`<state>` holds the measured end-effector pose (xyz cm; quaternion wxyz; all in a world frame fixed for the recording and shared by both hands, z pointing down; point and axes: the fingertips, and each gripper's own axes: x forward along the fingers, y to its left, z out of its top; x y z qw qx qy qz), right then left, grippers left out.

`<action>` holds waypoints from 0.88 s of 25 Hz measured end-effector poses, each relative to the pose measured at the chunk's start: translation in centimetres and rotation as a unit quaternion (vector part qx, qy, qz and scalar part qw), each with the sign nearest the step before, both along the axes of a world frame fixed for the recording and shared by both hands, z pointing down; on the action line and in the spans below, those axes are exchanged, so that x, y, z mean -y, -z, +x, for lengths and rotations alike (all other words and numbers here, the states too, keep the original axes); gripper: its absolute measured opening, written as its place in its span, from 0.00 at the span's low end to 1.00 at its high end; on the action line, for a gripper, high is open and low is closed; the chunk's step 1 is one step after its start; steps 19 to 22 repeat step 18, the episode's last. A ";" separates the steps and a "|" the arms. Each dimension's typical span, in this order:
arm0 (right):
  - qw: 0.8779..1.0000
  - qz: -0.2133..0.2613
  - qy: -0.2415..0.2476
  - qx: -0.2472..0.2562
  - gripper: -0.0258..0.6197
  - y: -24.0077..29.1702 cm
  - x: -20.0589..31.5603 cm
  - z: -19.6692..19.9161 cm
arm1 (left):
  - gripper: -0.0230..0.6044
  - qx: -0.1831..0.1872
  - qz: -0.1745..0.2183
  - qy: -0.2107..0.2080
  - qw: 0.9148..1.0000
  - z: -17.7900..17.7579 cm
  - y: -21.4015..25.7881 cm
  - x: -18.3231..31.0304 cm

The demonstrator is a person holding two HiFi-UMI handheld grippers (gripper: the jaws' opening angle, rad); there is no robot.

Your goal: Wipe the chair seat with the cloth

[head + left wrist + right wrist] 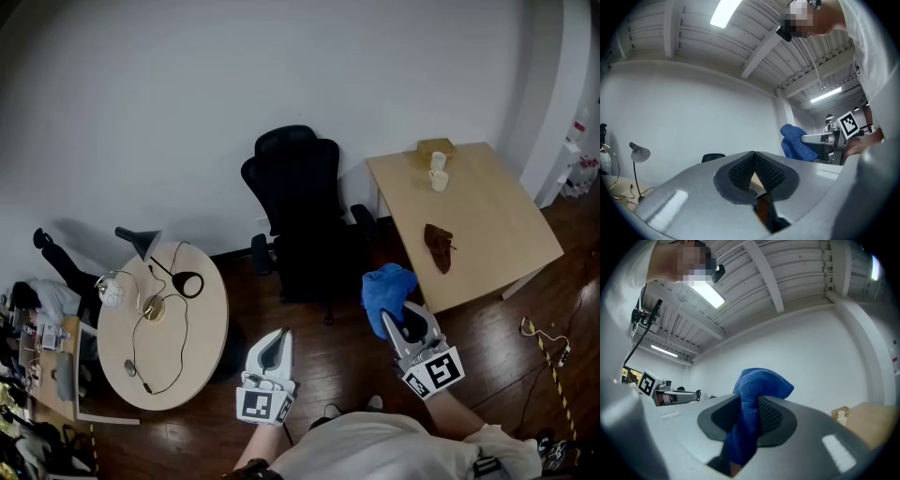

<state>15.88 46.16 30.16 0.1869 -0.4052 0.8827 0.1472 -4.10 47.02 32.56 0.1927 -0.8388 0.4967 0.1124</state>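
Note:
A black office chair [305, 211] stands against the white wall, its seat facing me. My right gripper [396, 322] is shut on a blue cloth [385, 291], held in the air to the right of the chair seat. The cloth [754, 399] bunches up between the jaws in the right gripper view. My left gripper [276, 345] is shut with nothing in it, low and to the left of the chair, pointing up. In the left gripper view the cloth [797, 143] and the right gripper [806, 138] show at the right.
A square wooden table [469, 220] at the right holds two white cups [438, 172], a box [436, 147] and a brown object [439, 246]. A round table [164, 323] at the left carries a black lamp [141, 242], cables and small items. Dark wood floor lies between them.

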 end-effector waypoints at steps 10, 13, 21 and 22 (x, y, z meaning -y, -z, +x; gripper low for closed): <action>1.000 0.003 0.007 -0.016 0.19 -0.4 0.3 -0.3 | 0.10 -0.004 0.019 -0.017 1.000 1.2 0.6 0.2; 1.000 0.004 0.009 -0.016 0.19 -0.6 0.1 -0.7 | 0.10 -0.005 0.017 -0.018 1.000 0.8 0.2 0.1; 1.000 -0.006 0.010 -0.013 0.19 -0.8 0.3 -1.2 | 0.10 -0.006 0.012 -0.023 1.000 0.3 0.4 0.4; 1.000 -0.006 0.010 -0.013 0.19 -0.8 0.3 -1.2 | 0.10 -0.006 0.012 -0.023 1.000 0.3 0.4 0.4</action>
